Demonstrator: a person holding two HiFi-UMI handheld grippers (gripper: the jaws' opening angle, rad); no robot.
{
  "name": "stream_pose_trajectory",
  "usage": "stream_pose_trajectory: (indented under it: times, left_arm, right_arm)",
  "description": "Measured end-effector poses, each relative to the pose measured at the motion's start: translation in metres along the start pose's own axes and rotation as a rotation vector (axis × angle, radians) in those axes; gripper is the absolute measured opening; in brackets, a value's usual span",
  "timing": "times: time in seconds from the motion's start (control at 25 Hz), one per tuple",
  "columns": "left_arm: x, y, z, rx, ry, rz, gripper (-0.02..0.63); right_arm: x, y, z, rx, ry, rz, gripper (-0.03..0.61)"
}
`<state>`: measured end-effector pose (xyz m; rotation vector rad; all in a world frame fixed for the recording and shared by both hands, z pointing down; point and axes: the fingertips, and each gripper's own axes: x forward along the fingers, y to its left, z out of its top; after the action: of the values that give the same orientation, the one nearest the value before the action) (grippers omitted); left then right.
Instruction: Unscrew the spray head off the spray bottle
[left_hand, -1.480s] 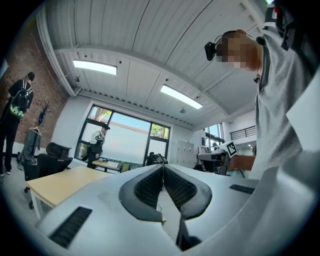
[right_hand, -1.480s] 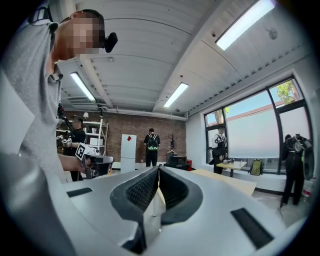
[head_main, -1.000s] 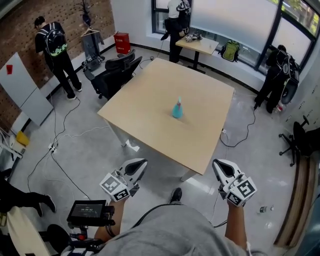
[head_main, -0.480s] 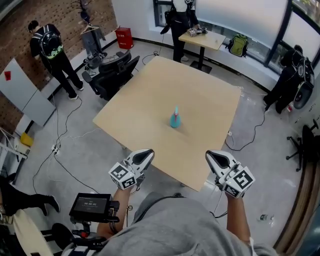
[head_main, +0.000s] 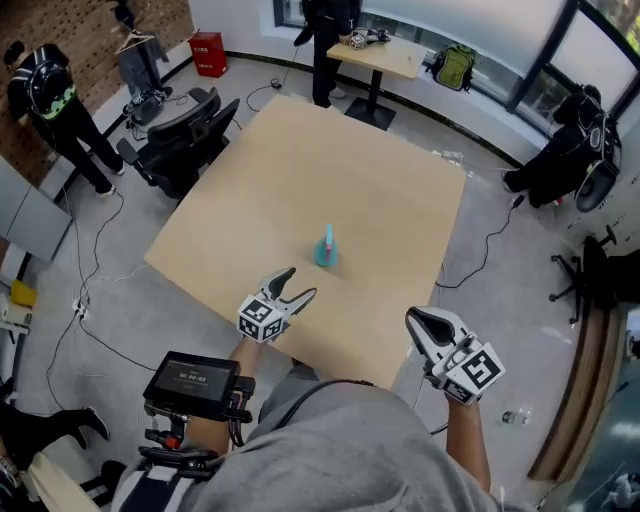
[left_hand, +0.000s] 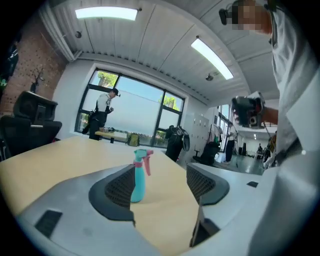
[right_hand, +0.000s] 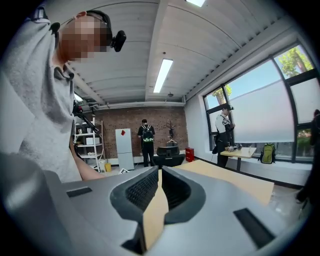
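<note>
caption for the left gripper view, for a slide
Left tool, jaws opening and empty, aimed at the upright teal spray bottle with pink trigger on the tan table

No text, brand or number could be read. The small screen just off the table showed pale characters, too small to make out. The white board beyond the table bore only a red mark.

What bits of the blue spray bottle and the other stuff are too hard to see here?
- Head view: the spray bottle is too small to show how its spray head screws on.
- Left gripper view: the bottle's lower left hides behind a pad of the left gripper, whose jaws are opening, empty.
- Right gripper view: no bottle in it; the shut right gripper faces elsewhere.
- Head view: the writing on the screen is too small to read.
</note>
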<state>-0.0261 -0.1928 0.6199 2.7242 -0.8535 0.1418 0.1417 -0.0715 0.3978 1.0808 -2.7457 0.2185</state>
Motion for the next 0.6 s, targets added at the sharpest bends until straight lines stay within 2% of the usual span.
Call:
stream_pose_trajectory:
  times: [0.12,0.28,0.4,0.48,0.6]
  left_arm:
    - [0.049,0.045,-0.029,0.072,0.098,0.003,0.352]
    - [0.106,0.075,-0.058,0.162,0.190,-0.033,0.428]
    - [0.151,0.090,-0.084,0.238,0.252,-0.099,0.476]
    - [0.171,0.095,-0.102,0.269,0.277,-0.127,0.503]
    - [0.179,0.085,-0.108,0.294,0.270,-0.152,0.503]
  right_arm:
    - [0.021,-0.015,0.007,-0.005,0.021,-0.046,0.008]
    - [0.039,-0.026,0.009,0.006,0.063,-0.104,0.019]
    - [0.062,-0.047,0.001,0.018,0.114,-0.148,0.096]
    - [0.072,-0.058,-0.004,0.039,0.153,-0.179,0.098]
    - [0.071,-0.064,-0.006,0.077,0.181,-0.210,0.098]
